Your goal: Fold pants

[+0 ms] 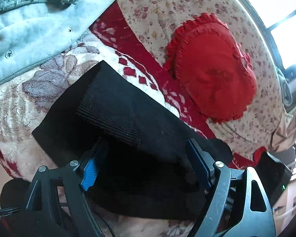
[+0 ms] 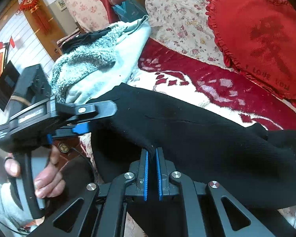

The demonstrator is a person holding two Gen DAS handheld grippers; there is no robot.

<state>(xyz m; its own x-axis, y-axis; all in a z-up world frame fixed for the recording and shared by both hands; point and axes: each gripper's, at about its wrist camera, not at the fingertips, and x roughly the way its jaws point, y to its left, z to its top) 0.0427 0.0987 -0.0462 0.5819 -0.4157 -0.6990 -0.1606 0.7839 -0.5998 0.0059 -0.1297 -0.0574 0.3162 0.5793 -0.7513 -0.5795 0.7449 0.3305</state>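
Observation:
Black knit pants (image 1: pixel 116 106) lie folded on a fleece blanket with red and cream flowers (image 1: pixel 13 102); a ribbed cuff lies on top. My left gripper (image 1: pixel 146 154) is open, its blue-padded jaws standing wide on either side of the black cloth. In the right wrist view the pants (image 2: pixel 197 122) stretch across the blanket (image 2: pixel 187 75). My right gripper (image 2: pixel 152 154) is shut on a pinched fold of the pants at their near edge. The left gripper (image 2: pixel 96 116) shows there at the left, held by a hand, at the pants' left end.
A pale blue fleece jacket (image 1: pixel 29 25) lies beside the pants, also in the right wrist view (image 2: pixel 92 65). A red heart-shaped frilled cushion (image 1: pixel 213 67) rests on a floral sheet (image 1: pixel 167 4). A window is at the far right.

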